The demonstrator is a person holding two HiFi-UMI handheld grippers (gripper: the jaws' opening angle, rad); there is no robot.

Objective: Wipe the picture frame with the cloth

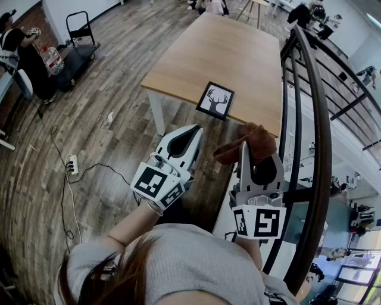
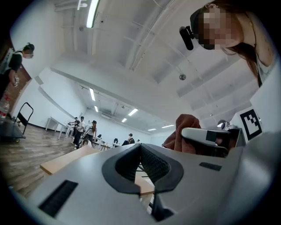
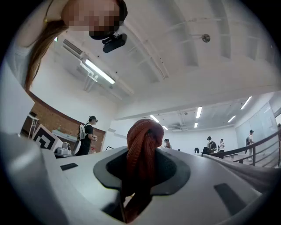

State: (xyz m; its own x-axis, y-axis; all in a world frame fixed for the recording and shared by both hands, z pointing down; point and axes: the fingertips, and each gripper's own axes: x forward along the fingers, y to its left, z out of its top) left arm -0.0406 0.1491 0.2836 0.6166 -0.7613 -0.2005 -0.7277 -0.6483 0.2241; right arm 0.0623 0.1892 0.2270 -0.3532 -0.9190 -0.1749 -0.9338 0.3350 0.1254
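head view, worktop (image 1: 220, 53): pale wood top on white legs, stood on a dark plank floor (image 1: 101, 113).
head view, picture frame (image 1: 215, 100): black frame with a white print of a stag's head. It lay flat on the worktop, close to its near edge and toward the right-hand corner.
head view, left tongs (image 1: 195, 131): held out in front of the person, short of the worktop. Jaws were drawn together and carried nothing.
head view, right tongs (image 1: 257, 152): beside the left tongs, on the side of the dark railing (image 1: 318, 131), clamped on the cloth.
head view, cloth (image 1: 249, 143): rust-brown and bunched, bulging out past the tips. It was clear of the picture frame and did not touch it.
head view, surroundings: a power strip (image 1: 72, 164) with its cable lay on the floor at left. A black trolley (image 1: 80, 47) stood further off.
left gripper view, left tongs: pads met with no gap and nothing between them. They were tipped slightly upward, so the ceiling filled most of the view.
left gripper view, worktop: one edge showed low behind the tips.
left gripper view, cloth: seen at right, heaped over a jaw of the right tongs.
left gripper view, background: a group of people (image 2: 85, 132) stood far back in the room under strip lights (image 2: 92, 13).
right gripper view, right tongs: pads were pressed on a fold of the cloth. The fold stood up between them and a tail hung below.
right gripper view, background: a standing person (image 3: 88, 134) was at left before a brick wall (image 3: 48, 121). The railing ran along the right.
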